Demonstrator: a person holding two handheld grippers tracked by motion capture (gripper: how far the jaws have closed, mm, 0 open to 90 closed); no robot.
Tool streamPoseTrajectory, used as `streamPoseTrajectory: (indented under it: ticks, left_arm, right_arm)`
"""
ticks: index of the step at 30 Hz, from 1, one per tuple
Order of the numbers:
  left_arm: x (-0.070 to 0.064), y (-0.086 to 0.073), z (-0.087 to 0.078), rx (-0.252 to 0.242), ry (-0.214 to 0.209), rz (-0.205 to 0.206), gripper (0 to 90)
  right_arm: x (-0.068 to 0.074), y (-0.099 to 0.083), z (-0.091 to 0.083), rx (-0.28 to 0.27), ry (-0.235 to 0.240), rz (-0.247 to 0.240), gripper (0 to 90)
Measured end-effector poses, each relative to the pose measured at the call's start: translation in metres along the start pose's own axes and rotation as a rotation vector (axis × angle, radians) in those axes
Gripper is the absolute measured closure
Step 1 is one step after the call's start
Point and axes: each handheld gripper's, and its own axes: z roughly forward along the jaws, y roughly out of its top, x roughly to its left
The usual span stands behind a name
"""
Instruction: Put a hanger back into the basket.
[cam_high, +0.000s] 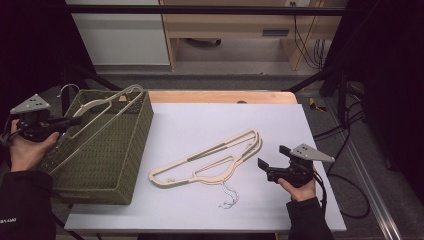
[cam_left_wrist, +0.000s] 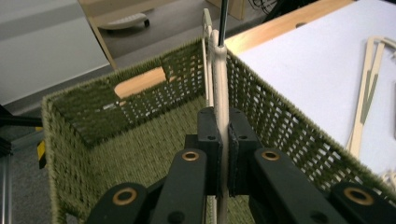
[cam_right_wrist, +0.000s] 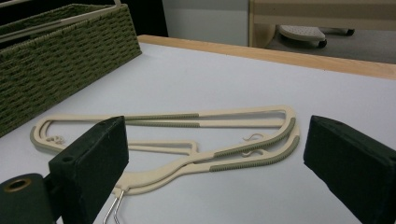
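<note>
We've got a pale grey counter (cam_high: 200, 120) with wood edge, dim room, woven green basket (cam_high: 125, 165), left tongs (cam_left_wrist: 223, 154) clamping a smooth cream hanger (cam_left_wrist: 219, 84), right tongs (cam_right_wrist: 215, 163) wide open near two flat hangers (cam_right_wrist: 233, 154).

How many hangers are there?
3: one hanger over the basket, clamped in the left hand-held gripper; two stacked hangers on the table. More may be hidden.

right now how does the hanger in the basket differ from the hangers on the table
The hanger in the basket is clamped in the left hand-held gripper and leans tilted across the green basket; the hangers on the table lie flat and stacked, untouched. The right hand-held gripper sits open near them. All are cream with wire hooks.
</note>
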Motion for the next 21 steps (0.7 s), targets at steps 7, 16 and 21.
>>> streamPoseTrajectory:
  ticks: [7, 16, 21]
  left_arm:
    - [-0.004, -0.020, 0.012, 0.034, -0.003, 0.013, 86.0]
    - [-0.017, -0.049, 0.037, 0.076, 0.001, 0.001, 85.7]
    - [-0.023, -0.054, 0.044, 0.134, -0.001, 0.020, 84.8]
  right_arm:
    - [0.000, -0.001, 0.001, 0.006, 0.001, -0.006, 7.1]
    - [0.000, -0.002, 0.003, 0.013, 0.003, -0.022, 7.2]
    - [0.001, -0.002, 0.003, 0.014, 0.001, -0.021, 7.2]
